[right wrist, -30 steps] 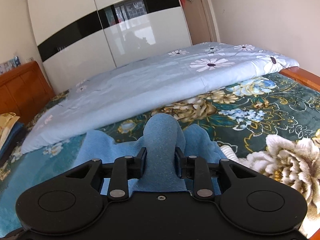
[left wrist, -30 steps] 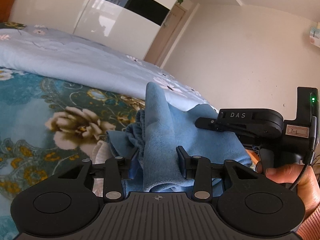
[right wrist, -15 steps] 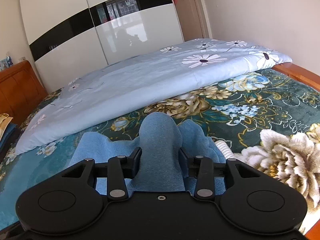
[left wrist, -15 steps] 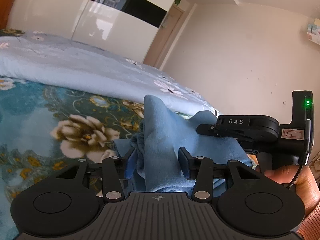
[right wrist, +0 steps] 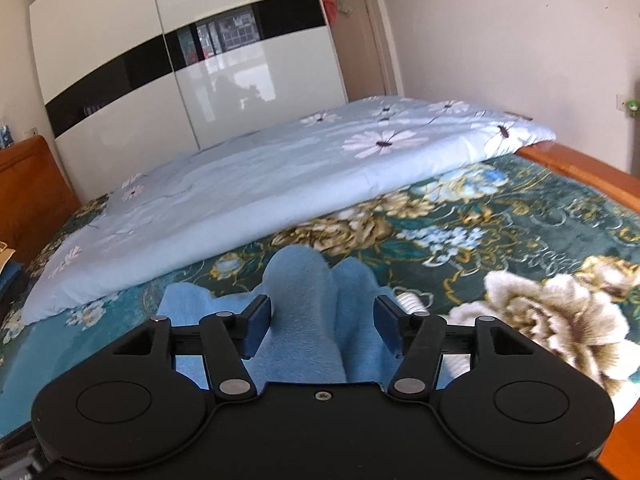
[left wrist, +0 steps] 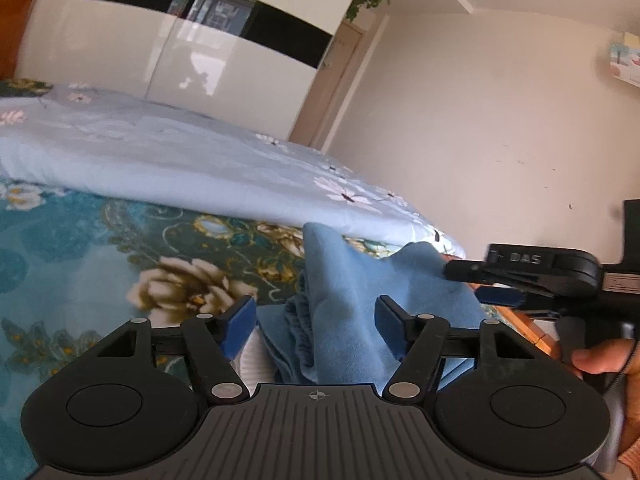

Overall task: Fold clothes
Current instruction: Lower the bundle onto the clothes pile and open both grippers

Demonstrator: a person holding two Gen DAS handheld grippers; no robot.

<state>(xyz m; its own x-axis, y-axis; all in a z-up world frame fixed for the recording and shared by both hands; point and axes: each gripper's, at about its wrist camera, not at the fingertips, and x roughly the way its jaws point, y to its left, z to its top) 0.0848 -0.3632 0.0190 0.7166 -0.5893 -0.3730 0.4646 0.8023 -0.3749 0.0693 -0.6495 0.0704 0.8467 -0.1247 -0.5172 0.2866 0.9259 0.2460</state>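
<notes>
A light blue fleece garment [left wrist: 348, 300] lies bunched on the teal floral blanket [left wrist: 80, 248], with a raised ridge of cloth [right wrist: 304, 304] standing up. My left gripper [left wrist: 314, 326] straddles one ridge; its jaws are opening, and the left pad stands clear of the cloth. My right gripper [right wrist: 322, 326] straddles another ridge with its jaws opening too, the fold loose between the pads. In the left wrist view the right gripper [left wrist: 464, 282] sits at the garment's right edge, held by a hand [left wrist: 600, 360].
A pale blue daisy quilt [right wrist: 280, 168] lies folded across the far half of the bed. A white ribbed item [right wrist: 408, 300] peeks from under the garment. The wooden bed frame [right wrist: 580, 168] runs along the right, a headboard [right wrist: 32, 184] at left, and a white wardrobe [right wrist: 160, 80] behind.
Both grippers' jaws have spread apart from a pinch on the blue cloth folds, and the folds now sit loose between them. Both grippers have lifted slightly.
</notes>
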